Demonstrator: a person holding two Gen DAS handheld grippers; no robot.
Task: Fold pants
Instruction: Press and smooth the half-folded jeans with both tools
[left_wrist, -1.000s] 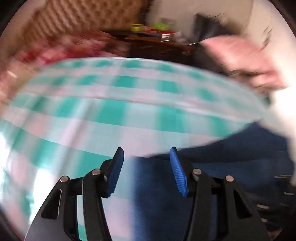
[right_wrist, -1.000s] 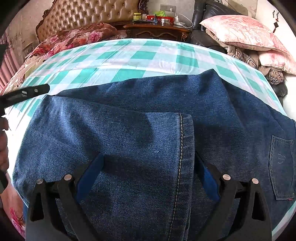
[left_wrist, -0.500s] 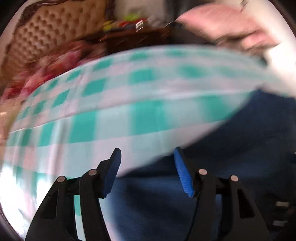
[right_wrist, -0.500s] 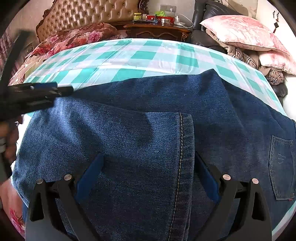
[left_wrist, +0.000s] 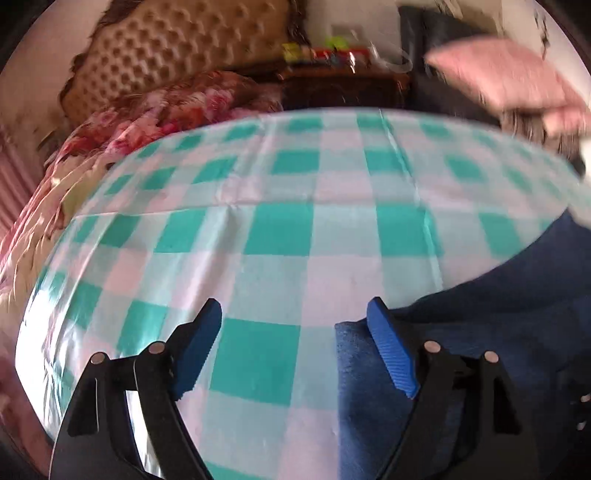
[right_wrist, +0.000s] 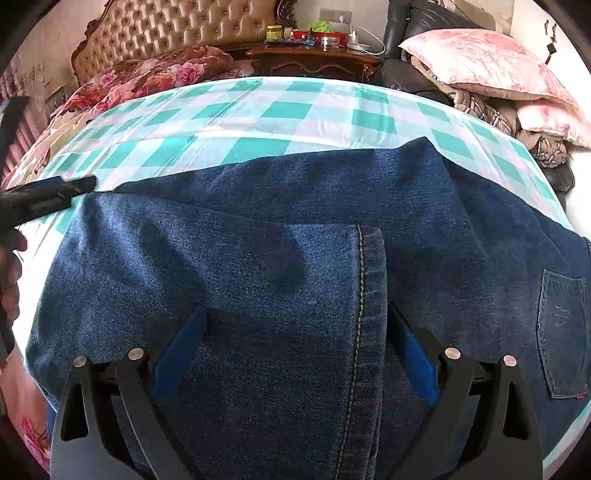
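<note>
Pants (right_wrist: 280, 280): heavy, limp denim; hemmed cuff between right gripper (right_wrist: 295, 350) spread fingers, best hold; left gripper (left_wrist: 295, 347) opening, pinching nothing, denim edge beside its right finger

Folded jeans (right_wrist: 258, 277) fill the lower frame on a checked sheet (right_wrist: 288, 110). The right gripper (right_wrist: 295, 321) straddles a stitched hem (right_wrist: 364, 295), pads spread. The left gripper (right_wrist: 48, 192) pokes in at mid-left.
</note>
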